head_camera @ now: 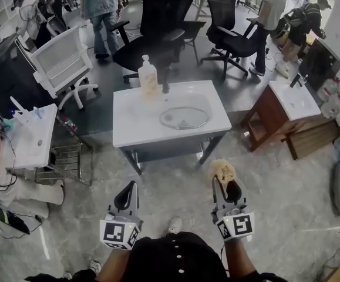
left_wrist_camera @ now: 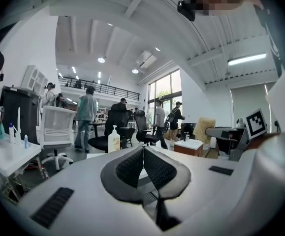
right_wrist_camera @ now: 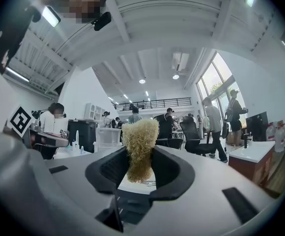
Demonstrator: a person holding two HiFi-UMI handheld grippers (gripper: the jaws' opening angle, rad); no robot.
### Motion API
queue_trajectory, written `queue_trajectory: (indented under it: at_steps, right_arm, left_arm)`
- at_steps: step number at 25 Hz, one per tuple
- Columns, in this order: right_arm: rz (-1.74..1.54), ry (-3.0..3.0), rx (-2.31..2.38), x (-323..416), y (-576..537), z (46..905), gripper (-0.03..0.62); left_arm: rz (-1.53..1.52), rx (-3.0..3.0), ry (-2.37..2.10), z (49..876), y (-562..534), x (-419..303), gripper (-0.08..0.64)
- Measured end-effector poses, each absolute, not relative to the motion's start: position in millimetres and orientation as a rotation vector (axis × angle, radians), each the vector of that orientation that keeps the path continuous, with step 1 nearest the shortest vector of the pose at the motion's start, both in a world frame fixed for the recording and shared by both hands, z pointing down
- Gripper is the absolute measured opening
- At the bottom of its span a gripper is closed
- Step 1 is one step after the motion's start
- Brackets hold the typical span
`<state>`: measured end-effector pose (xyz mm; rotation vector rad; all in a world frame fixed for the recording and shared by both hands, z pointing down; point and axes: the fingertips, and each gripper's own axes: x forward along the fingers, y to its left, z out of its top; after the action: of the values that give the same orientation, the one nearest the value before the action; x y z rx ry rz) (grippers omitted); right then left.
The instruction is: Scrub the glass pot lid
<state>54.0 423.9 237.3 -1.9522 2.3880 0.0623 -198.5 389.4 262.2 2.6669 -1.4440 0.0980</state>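
The glass pot lid (head_camera: 184, 117) lies in the basin of the white sink unit (head_camera: 131, 122) ahead of me. A soap pump bottle (head_camera: 148, 77) stands at the sink's back edge and shows in the left gripper view too (left_wrist_camera: 113, 139). My right gripper (head_camera: 223, 180) is held low over the floor, short of the sink, shut on a yellow fibrous scrubber (head_camera: 222, 170) that sticks up between the pads (right_wrist_camera: 140, 149). My left gripper (head_camera: 127, 195) hangs beside it, jaws pressed together with nothing between them (left_wrist_camera: 143, 162).
A second white sink table (head_camera: 32, 137) with tools stands at the left. A wooden vanity (head_camera: 287, 107) stands at the right. Office chairs (head_camera: 158, 31) and several people stand behind the sink. Tiled floor lies between me and the sink.
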Motion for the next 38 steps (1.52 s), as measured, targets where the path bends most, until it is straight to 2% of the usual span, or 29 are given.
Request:
queue_trajectory:
  at_steps: [16,27,38]
  right_arm:
    - [0.057,2.4,-1.97,98.2,350.9,247.1,0.147]
    - [0.097,2.406,-1.99,121.9,261.9,244.0,0.147]
    - [0.16,2.414,-1.997,125.1,141.1,226.1,0.147]
  left_arm:
    - [0.126,2.618,-1.458,281.0,321.3,-162.4,0.026]
    - [0.141,2.679,-1.358,284.8,223.1,-119.8,0.026]
    - [0.176,2.686,-1.299,281.2,96.0,-107.6,0.027]
